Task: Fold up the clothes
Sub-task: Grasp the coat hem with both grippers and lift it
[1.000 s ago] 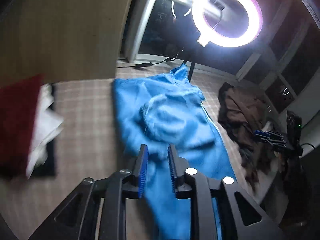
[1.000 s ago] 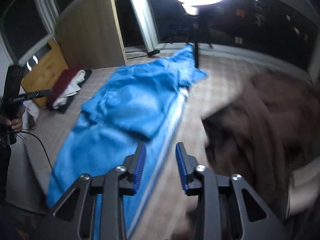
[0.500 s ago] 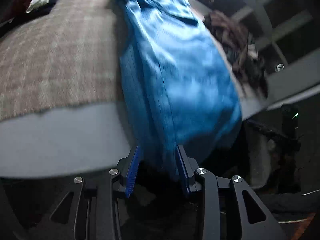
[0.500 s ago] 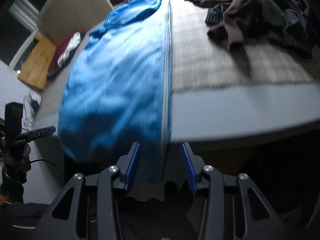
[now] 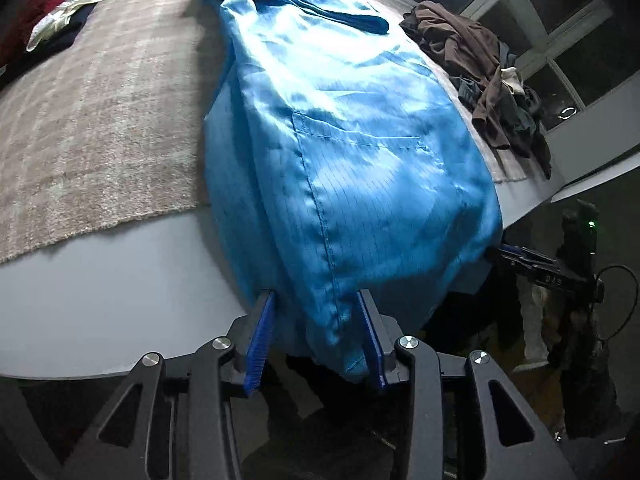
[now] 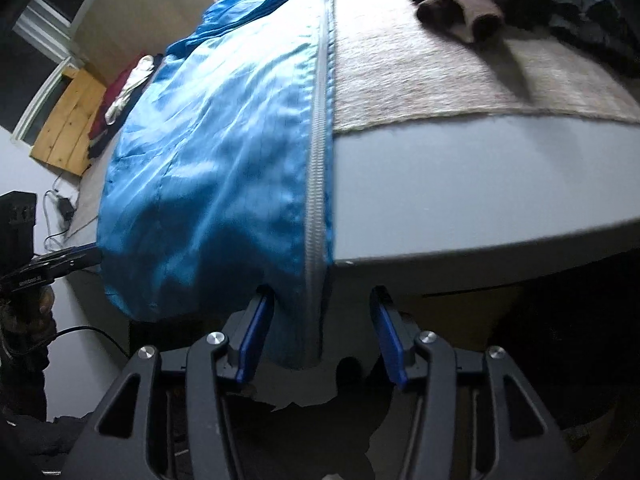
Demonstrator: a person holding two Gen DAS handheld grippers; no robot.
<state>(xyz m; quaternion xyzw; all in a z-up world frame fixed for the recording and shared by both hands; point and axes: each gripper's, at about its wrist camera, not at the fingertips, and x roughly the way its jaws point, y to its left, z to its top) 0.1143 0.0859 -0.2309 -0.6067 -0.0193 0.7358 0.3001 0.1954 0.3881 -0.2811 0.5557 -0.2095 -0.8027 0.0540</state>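
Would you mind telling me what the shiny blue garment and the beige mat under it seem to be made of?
The shiny blue garment looks like a thin, smooth synthetic weave, perhaps polyester: it has a satin sheen, a faint grid of lines and soft creases. The beige mat looks like a short-pile or felted textile, matte and fuzzy, with a faint check pattern.

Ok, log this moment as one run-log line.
step: grasp hem | left tool: open, astride blue garment hem | right tool: open, astride zipper edge | hem overhangs table
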